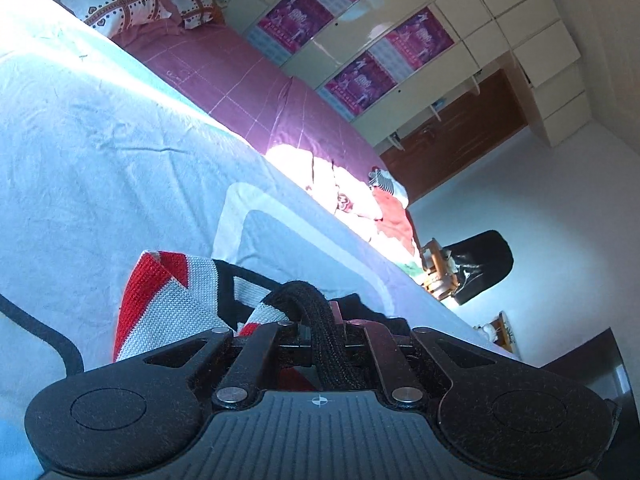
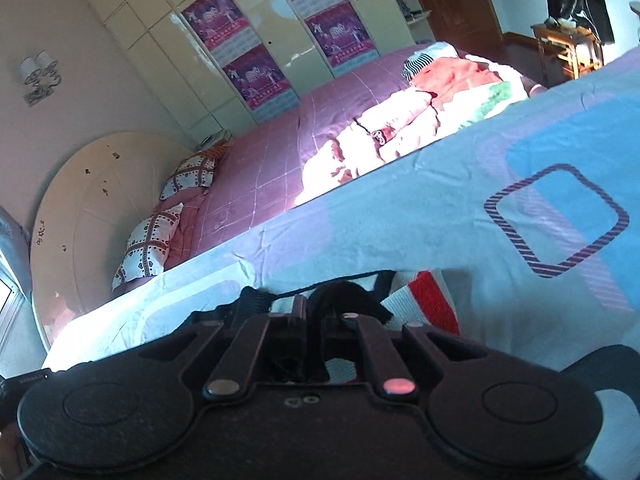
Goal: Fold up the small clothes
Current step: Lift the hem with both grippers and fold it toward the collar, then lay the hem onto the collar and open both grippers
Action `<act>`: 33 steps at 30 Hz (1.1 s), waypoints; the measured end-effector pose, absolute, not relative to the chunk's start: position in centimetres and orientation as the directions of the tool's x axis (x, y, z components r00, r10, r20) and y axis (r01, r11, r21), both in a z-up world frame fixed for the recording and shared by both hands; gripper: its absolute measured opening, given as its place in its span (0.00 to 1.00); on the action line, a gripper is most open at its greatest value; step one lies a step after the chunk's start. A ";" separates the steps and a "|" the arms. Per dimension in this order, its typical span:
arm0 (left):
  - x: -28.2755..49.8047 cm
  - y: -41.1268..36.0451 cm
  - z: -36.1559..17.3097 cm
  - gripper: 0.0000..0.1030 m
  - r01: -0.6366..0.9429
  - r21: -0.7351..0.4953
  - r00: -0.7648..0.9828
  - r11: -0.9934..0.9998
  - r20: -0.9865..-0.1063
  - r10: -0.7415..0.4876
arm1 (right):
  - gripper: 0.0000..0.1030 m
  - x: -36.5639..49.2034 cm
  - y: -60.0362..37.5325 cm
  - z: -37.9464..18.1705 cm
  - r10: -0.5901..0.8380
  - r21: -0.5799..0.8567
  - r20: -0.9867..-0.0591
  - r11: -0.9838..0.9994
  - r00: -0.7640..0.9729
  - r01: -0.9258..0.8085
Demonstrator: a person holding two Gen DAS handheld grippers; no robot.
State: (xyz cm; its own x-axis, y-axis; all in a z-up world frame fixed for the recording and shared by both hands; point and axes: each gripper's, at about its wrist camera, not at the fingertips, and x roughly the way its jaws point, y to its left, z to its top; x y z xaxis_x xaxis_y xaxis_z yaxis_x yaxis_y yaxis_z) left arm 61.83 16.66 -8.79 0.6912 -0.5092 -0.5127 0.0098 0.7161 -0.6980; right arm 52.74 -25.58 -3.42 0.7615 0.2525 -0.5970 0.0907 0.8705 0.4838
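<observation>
A small knitted garment (image 1: 172, 304) in red, white and black lies over the pale blue sheet (image 1: 100, 160). Its thick black edge runs up between the jaws of my left gripper (image 1: 316, 320), which is shut on it. In the right wrist view the same knitted garment (image 2: 424, 292) shows its red and white stripes just past my right gripper (image 2: 320, 312), which is shut on a bunched black edge of it. Most of the garment is hidden behind both gripper bodies.
Beyond the blue sheet lies a purple bedspread (image 1: 240, 76) with patterned pillows (image 1: 116, 0) and a heap of other clothes (image 2: 420, 112). A cream wardrobe with posters (image 2: 256, 52) lines the far wall. A wooden stand (image 2: 568, 52) and a dark hanging coat (image 1: 480, 264) stand past the bed.
</observation>
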 end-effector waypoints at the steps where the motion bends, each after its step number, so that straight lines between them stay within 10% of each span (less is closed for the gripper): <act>1: 62.1 16.6 -9.1 0.04 0.002 -0.699 0.686 0.715 -0.519 -0.510 | 0.06 53.3 -25.6 -4.0 0.248 0.484 -0.606 0.869 0.756 0.103; 12: 63.9 16.5 -12.7 0.18 -0.006 -0.701 0.688 0.713 -0.520 -0.506 | 0.24 56.0 -25.5 -7.6 0.233 0.494 -0.632 0.856 0.739 0.152; 19: 62.3 17.1 -10.2 0.67 0.063 -0.663 0.763 0.746 -0.450 -0.464 | 0.43 54.9 -26.1 -6.2 0.174 0.460 -0.580 0.876 0.796 0.143; 33: 60.8 16.2 -8.9 0.29 0.149 -0.357 0.673 0.922 -0.647 -0.359 | 0.43 53.1 -27.1 -5.6 0.132 0.410 -0.554 0.903 0.822 0.131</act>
State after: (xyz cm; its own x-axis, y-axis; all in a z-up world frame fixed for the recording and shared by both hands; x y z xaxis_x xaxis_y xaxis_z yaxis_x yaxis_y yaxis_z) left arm 60.77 16.20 -8.88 0.6727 -0.3588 -0.6471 0.1489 0.9223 -0.3566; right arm 53.09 -27.05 -5.65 0.8219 0.1321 -0.5542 0.1310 0.9029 0.4095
